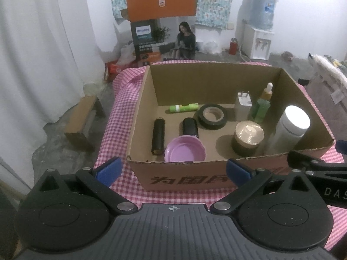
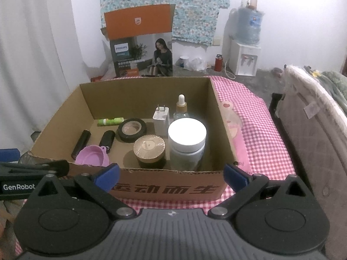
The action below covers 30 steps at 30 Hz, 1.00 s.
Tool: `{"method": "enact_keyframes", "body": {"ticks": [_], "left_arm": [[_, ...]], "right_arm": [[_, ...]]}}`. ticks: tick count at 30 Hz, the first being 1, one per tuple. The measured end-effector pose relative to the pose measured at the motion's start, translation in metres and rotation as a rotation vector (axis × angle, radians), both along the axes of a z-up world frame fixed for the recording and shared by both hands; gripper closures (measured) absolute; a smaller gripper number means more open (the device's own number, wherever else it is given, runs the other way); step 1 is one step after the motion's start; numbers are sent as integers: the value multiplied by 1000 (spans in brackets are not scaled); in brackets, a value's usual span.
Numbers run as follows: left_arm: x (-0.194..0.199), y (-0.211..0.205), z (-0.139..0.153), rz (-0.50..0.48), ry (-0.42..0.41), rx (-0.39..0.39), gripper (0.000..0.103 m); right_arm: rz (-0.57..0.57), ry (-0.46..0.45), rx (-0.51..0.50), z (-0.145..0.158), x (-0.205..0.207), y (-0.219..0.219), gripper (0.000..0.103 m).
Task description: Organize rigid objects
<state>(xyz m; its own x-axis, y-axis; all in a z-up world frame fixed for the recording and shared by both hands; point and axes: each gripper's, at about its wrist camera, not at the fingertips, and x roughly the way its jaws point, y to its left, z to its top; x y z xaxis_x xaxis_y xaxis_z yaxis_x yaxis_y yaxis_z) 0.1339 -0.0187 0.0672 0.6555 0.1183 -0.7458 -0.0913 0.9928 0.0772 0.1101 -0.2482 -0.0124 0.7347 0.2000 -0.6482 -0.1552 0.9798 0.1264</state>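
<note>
An open cardboard box [image 1: 190, 174] [image 2: 169, 189] sits on a pink checked tablecloth [image 1: 121, 99]. Inside lie a pink lid [image 1: 184, 149] [image 2: 92, 155], two black cylinders [image 1: 158, 136] [image 1: 190, 127], a green tube [image 1: 184, 107], a roll of black tape [image 1: 212, 116] [image 2: 131, 130], a white plug [image 1: 244, 101], a green dropper bottle [image 1: 263, 106], a gold-lidded jar [image 1: 249, 136] [image 2: 149, 148] and a white-capped bottle [image 1: 292, 125] [image 2: 187, 139]. My left gripper [image 1: 173, 170] and right gripper [image 2: 171, 174] hover open just before the box's near wall, holding nothing.
Behind the table stand an orange and grey carton [image 1: 162, 23], a water dispenser [image 1: 258, 41] and a red flask [image 1: 233, 46]. A white curtain [image 1: 43, 54] hangs at the left, with a low wooden stool [image 1: 83, 121] below. A padded chair back [image 2: 314, 117] is at the right.
</note>
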Motion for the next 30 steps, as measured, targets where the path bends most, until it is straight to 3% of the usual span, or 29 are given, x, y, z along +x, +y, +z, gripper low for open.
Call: {"method": "enact_keyframes", "body": {"ticks": [30], "left_arm": [[-1, 0, -3, 5, 31, 0, 2]], "right_arm": [[15, 18, -9, -2, 2, -2, 0]]}}
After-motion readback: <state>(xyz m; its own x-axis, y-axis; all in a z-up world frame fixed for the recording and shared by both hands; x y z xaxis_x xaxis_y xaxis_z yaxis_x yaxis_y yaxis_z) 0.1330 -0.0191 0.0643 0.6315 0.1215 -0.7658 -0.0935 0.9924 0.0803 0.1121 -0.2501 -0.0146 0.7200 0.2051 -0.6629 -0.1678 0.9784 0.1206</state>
